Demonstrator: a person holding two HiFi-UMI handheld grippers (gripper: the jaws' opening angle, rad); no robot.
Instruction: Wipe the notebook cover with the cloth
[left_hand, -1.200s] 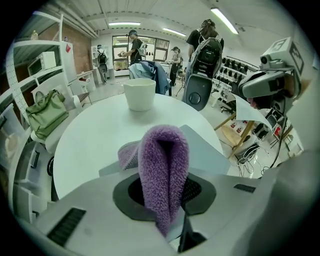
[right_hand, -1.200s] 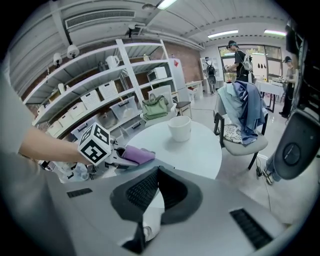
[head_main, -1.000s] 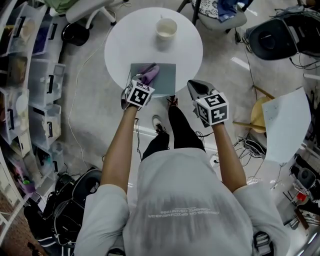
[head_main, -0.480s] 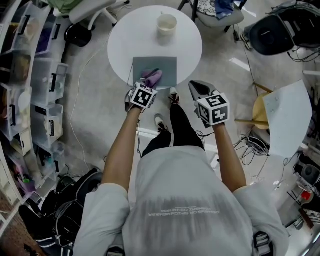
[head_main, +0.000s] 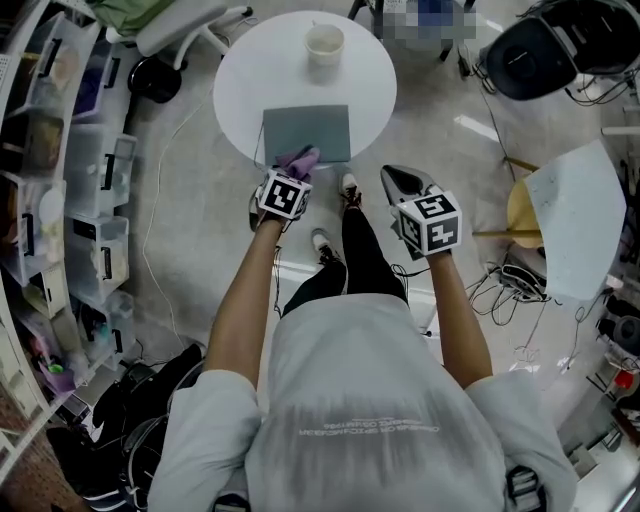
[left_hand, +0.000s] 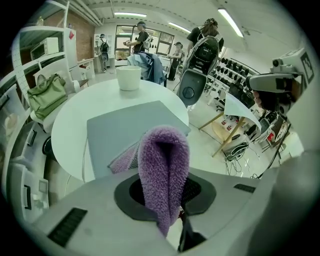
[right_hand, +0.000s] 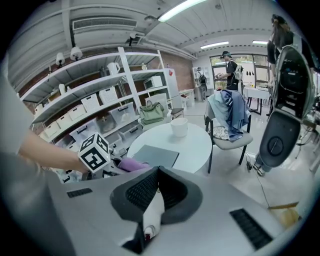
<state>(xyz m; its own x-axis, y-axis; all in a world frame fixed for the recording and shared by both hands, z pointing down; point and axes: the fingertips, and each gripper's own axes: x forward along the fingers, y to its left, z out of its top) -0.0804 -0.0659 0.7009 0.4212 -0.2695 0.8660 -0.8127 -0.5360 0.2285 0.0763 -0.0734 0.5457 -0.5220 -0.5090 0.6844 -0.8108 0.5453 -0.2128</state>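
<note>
A grey notebook (head_main: 306, 128) lies flat on the near half of a round white table (head_main: 240, 70). My left gripper (head_main: 291, 172) is shut on a purple cloth (head_main: 298, 159), whose loose end rests at the notebook's near edge. In the left gripper view the cloth (left_hand: 162, 170) stands folded between the jaws in front of the notebook (left_hand: 125, 132). My right gripper (head_main: 396, 177) hangs off the table to the right, shut on nothing. The right gripper view shows the notebook (right_hand: 155, 155), the cloth (right_hand: 131, 164) and the left gripper's marker cube (right_hand: 94, 152).
A white cup (head_main: 324, 42) stands at the table's far side. Shelves with storage bins (head_main: 70, 200) line the left. A chair draped with clothes (right_hand: 227, 117) stands behind the table. Black gear (head_main: 545, 50), cables and a white sheet (head_main: 570, 230) lie at the right.
The left gripper has dragged the cloth across the notebook cover toward me, from its far part to its near edge. The right gripper has stayed beside the table.
</note>
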